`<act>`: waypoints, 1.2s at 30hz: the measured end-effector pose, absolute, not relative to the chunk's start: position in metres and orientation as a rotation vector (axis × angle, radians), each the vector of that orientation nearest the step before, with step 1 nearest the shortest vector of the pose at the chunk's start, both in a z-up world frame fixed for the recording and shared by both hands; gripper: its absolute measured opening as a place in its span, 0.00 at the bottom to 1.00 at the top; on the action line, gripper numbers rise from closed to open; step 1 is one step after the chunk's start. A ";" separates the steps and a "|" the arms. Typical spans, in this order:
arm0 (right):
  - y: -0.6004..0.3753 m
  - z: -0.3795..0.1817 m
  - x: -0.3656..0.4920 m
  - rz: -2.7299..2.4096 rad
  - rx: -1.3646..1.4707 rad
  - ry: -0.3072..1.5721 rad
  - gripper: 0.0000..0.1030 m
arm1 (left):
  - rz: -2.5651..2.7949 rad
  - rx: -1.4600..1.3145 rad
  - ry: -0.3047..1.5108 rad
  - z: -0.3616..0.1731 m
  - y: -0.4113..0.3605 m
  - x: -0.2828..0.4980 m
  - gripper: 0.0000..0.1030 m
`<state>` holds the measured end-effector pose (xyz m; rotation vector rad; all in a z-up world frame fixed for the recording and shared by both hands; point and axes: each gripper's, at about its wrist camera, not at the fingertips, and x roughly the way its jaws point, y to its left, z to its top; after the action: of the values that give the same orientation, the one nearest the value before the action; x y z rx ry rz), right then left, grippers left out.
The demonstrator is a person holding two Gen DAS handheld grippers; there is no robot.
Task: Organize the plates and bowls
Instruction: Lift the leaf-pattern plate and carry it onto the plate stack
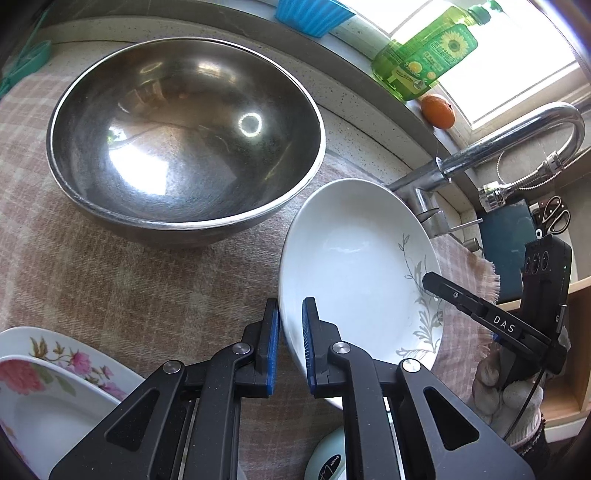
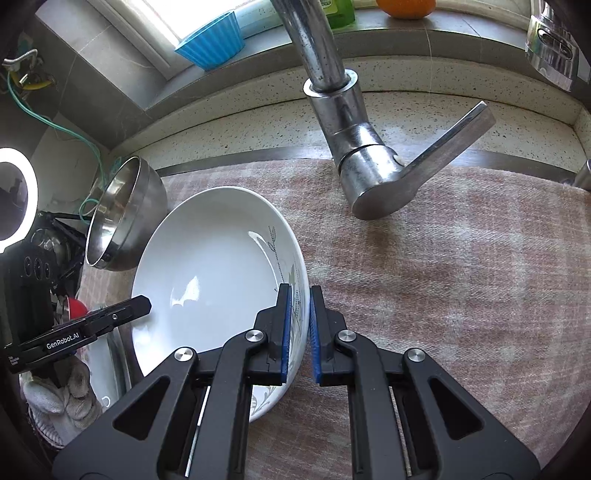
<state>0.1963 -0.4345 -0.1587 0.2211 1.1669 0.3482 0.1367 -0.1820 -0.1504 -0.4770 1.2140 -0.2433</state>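
Note:
A white bowl with a grey leaf pattern is held tilted above the checked cloth; it also shows in the right wrist view. My left gripper is shut on its left rim. My right gripper is shut on its opposite rim, and its finger shows in the left wrist view. A large steel bowl stands on the cloth behind the white bowl. A flowered plate lies at the lower left.
A chrome tap rises right behind the white bowl. On the window sill stand a blue cup, a green bottle and an orange. Scissors hang at the right. A pale lid lies below my left gripper.

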 end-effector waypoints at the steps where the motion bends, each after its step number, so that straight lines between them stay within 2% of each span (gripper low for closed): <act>1: -0.436 -0.157 0.195 0.343 0.222 1.166 0.09 | -0.248 -0.475 1.212 -0.149 -0.183 0.137 0.10; 18: -0.438 -0.086 0.163 0.334 0.241 1.045 0.09 | -0.327 -0.456 1.121 -0.097 -0.177 0.129 0.10; 28: -0.384 -0.059 0.128 0.382 0.205 1.017 0.09 | -0.339 -0.455 1.083 -0.073 -0.134 0.104 0.10; 36: -0.332 -0.060 0.094 0.413 0.201 1.030 0.09 | -0.338 -0.466 1.089 -0.072 -0.086 0.080 0.10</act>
<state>0.0942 -0.3325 -0.0596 0.2008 1.0298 0.4131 0.0797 -0.0857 -0.0723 -0.4659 1.0891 -0.3379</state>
